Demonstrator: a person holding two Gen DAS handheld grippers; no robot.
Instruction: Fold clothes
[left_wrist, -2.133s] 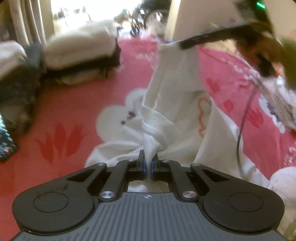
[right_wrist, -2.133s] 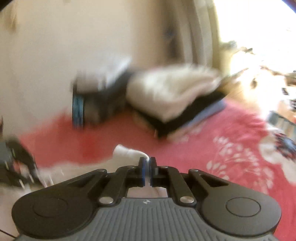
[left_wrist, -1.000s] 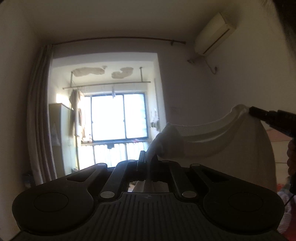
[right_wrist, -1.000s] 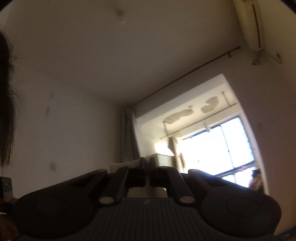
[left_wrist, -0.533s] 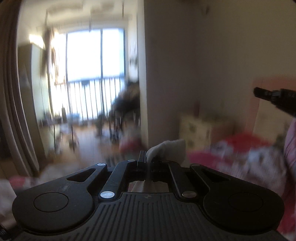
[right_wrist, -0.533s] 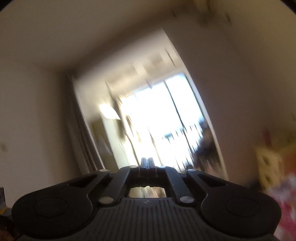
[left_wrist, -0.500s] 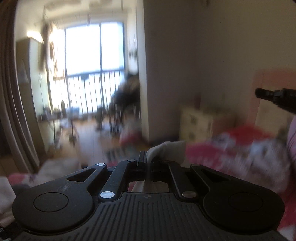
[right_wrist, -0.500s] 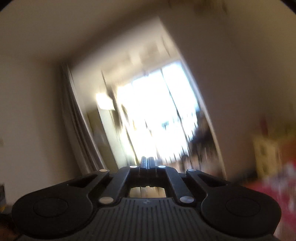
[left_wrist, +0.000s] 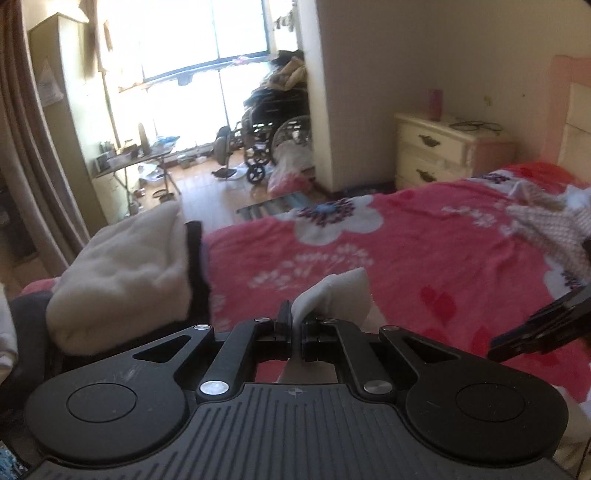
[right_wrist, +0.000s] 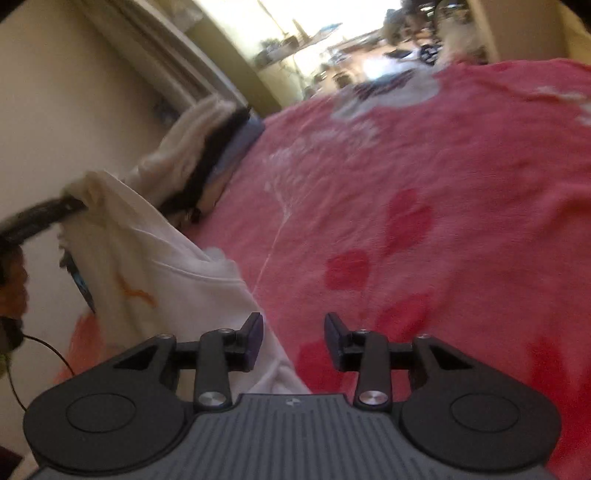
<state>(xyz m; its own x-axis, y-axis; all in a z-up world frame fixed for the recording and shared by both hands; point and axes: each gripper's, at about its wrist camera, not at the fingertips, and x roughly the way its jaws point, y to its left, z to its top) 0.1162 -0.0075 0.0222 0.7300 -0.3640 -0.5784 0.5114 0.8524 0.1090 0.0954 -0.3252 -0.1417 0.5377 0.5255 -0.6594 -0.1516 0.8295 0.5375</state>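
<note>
My left gripper (left_wrist: 294, 325) is shut on a corner of a white garment (left_wrist: 334, 291), held above the red flowered bedspread (left_wrist: 424, 251). In the right wrist view the white garment (right_wrist: 166, 280), with an orange print, hangs from the left gripper (right_wrist: 70, 203) down to the bed. My right gripper (right_wrist: 293, 332) is open and empty, just right of the garment's edge, over the bedspread (right_wrist: 424, 184). The right gripper's body shows at the right edge of the left wrist view (left_wrist: 546, 325).
A pile of folded white and dark bedding (left_wrist: 125, 269) lies at the bed's left side. A knitted garment (left_wrist: 546, 229) lies at the right. Beyond the bed stand a nightstand (left_wrist: 443, 151), a wheelchair (left_wrist: 273, 122) and a window.
Both grippers swung down from pointing at the ceiling and window toward the bed. My right gripper has opened and let go of the garment; the left still holds its corner.
</note>
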